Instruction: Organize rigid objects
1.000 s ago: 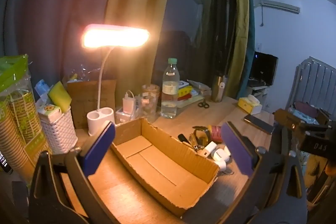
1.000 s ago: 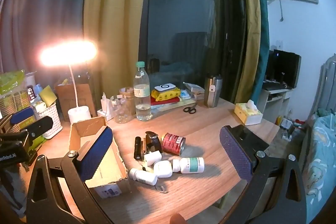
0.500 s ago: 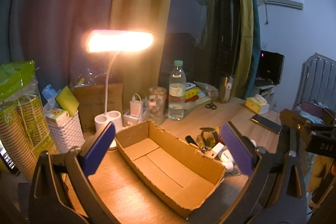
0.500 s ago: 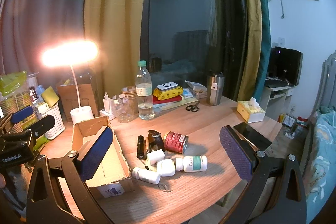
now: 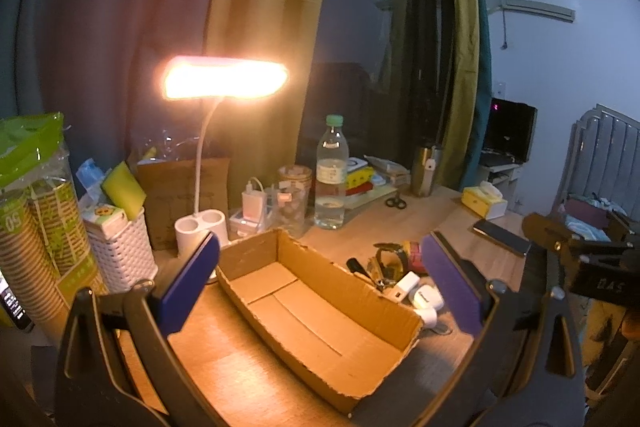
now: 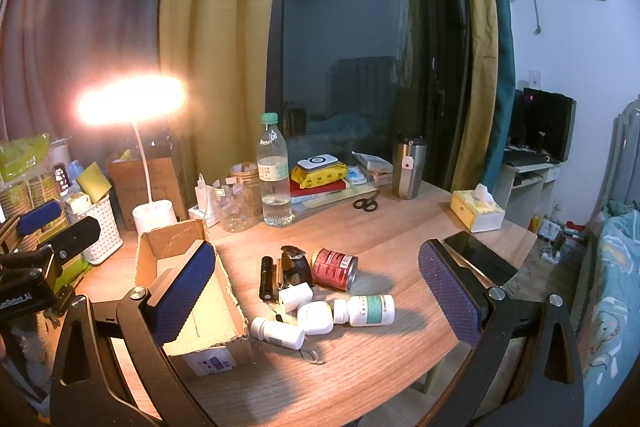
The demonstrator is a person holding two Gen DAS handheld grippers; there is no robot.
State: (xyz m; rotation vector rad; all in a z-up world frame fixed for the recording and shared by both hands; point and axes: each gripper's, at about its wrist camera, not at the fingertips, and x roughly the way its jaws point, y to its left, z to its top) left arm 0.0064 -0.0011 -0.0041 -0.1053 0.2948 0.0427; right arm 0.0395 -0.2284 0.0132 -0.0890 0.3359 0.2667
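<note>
An empty open cardboard box lies on the wooden desk; it also shows in the right wrist view. Right of it lies a pile: a red can, a black flashlight, a dark watch, a white charger and three white pill bottles. My left gripper is open and empty, above the box. My right gripper is open and empty, held above and in front of the pile.
A lit desk lamp, a water bottle, a glass jar, a white basket, stacked paper cups, a steel tumbler, scissors, a tissue box and a phone stand around the desk.
Both grippers have drifted slightly back and up, so the box and pile sit a little lower and closer in view. Nothing was grasped.
</note>
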